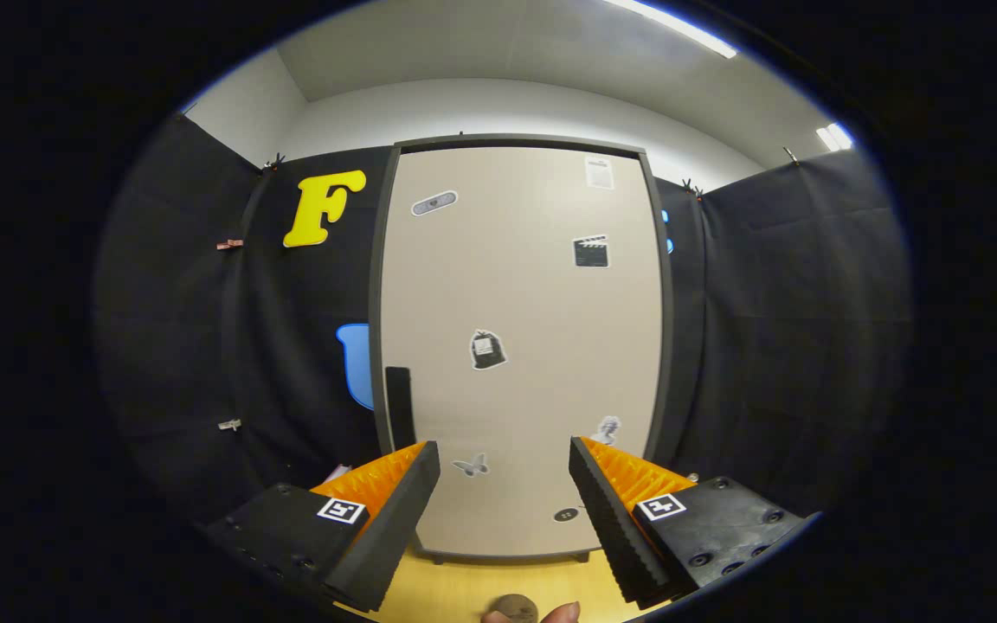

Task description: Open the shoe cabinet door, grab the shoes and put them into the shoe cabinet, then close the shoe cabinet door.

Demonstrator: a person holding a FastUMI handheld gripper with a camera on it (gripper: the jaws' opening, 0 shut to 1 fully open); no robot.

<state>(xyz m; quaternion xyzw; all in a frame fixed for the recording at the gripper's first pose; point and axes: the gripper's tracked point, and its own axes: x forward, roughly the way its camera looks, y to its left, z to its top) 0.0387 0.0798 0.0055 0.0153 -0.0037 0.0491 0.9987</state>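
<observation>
Early stage, by appearance: shoe cabinet door (520, 346) closed, directly ahead of gripper (505, 459), fingers spread apart and empty (dark handle (399, 405) at door's left edge, untouched). Opening, shoe placement, closing all outstanding.

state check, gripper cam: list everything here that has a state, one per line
cabinet door: shut, flush in its dark frame
door handle: upright on the door's left edge, untouched, just beyond the left finger
gripper: open, fingers wide apart, nothing between them, facing the door
ceiling lights: on
</observation>
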